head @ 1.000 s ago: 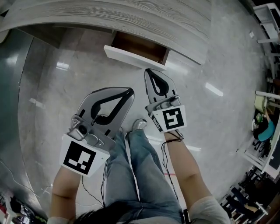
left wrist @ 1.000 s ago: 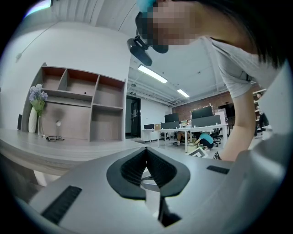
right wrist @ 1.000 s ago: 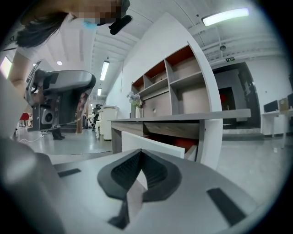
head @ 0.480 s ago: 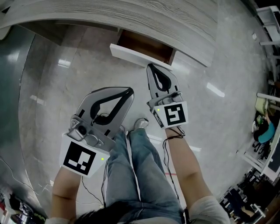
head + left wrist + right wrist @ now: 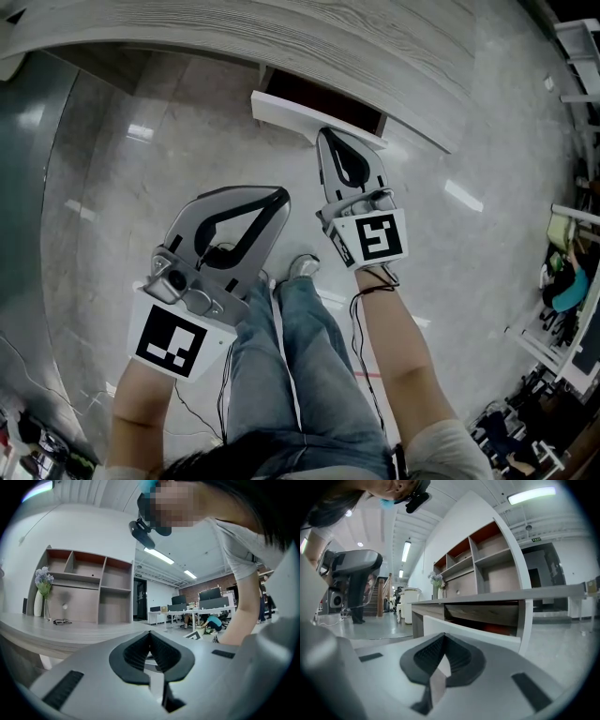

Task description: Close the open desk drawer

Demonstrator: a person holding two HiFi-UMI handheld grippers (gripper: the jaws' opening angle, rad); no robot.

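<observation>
The white drawer front (image 5: 309,119) sticks out a little from under the grey wood desk (image 5: 281,37), with a narrow dark gap behind it. My right gripper (image 5: 327,134) is shut, its tip against the drawer front near its middle. In the right gripper view the white drawer front (image 5: 473,632) fills the space just past the shut right gripper (image 5: 443,635). My left gripper (image 5: 279,196) is shut and empty, held back over the floor, well short of the drawer; the left gripper (image 5: 150,633) points over the desk top in its own view.
A wooden shelf unit (image 5: 84,592) and a white vase with flowers (image 5: 41,597) stand on the desk. The person's jeans-clad leg and shoe (image 5: 298,267) are between the grippers. Office desks and seated people (image 5: 562,272) are at the right. Polished grey floor (image 5: 112,187) lies under the desk.
The right gripper has moved forward against the drawer front, and the drawer has slid inward under the desk; its open gap is much narrower. The left gripper has stayed put.
</observation>
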